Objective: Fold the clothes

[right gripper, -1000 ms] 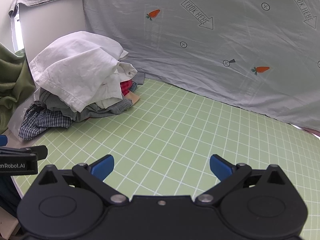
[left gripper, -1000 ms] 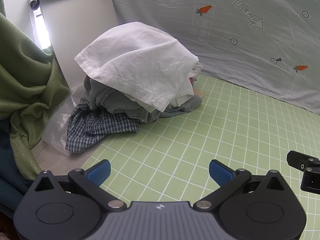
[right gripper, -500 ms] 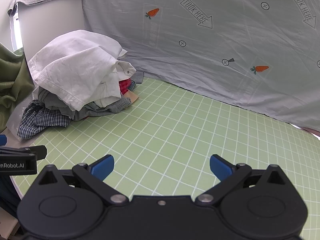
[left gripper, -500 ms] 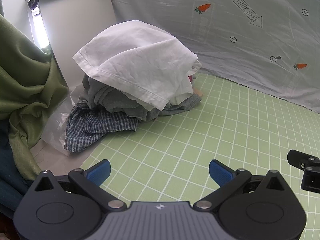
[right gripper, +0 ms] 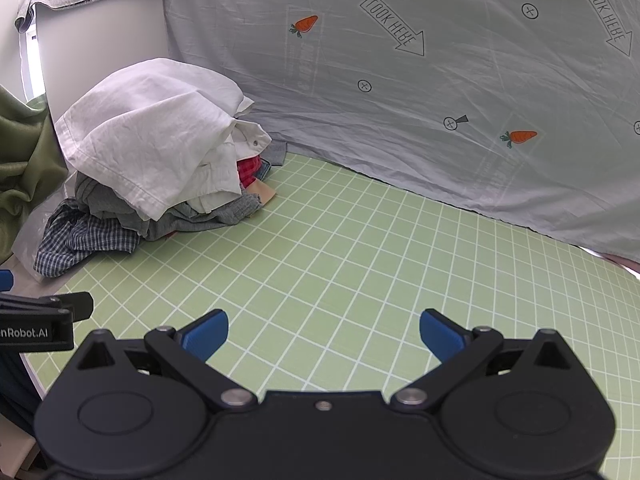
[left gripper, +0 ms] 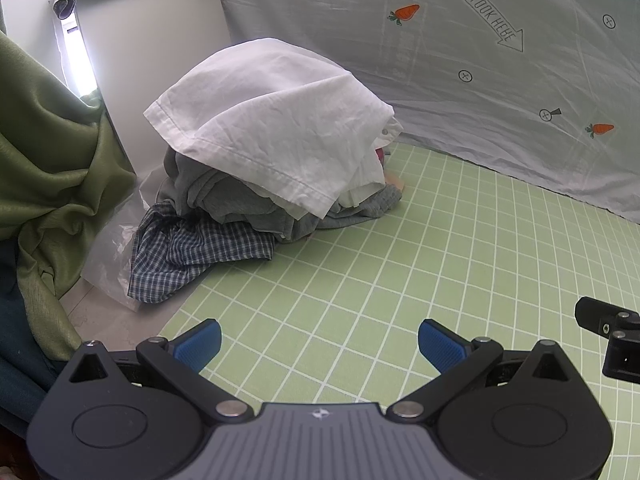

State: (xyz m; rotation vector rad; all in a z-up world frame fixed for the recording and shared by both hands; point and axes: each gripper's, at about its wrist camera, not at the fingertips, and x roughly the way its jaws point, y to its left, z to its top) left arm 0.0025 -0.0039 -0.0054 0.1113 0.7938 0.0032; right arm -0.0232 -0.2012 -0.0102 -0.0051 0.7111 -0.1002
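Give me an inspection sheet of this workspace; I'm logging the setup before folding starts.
Surface: green grid mat, mostly bare.
Job's things: clothes pile at the mat's far left corner, white cloth on top, checked shirt hanging off the edge.
Clutter: plastic bag beside the pile.
Grippers: left hand-held gripper and right hand-held gripper open, holding nothing.
Cables: nothing seen.
Surroundings: carrot-print sheet behind, green curtain at left.

The left gripper hangs over the green grid mat, its blue fingertips spread wide with nothing between them. Ahead and to its left sits a clothes pile: a white sheet on top, grey garments beneath, a checked shirt lowest. Far right, part of the right gripper shows.
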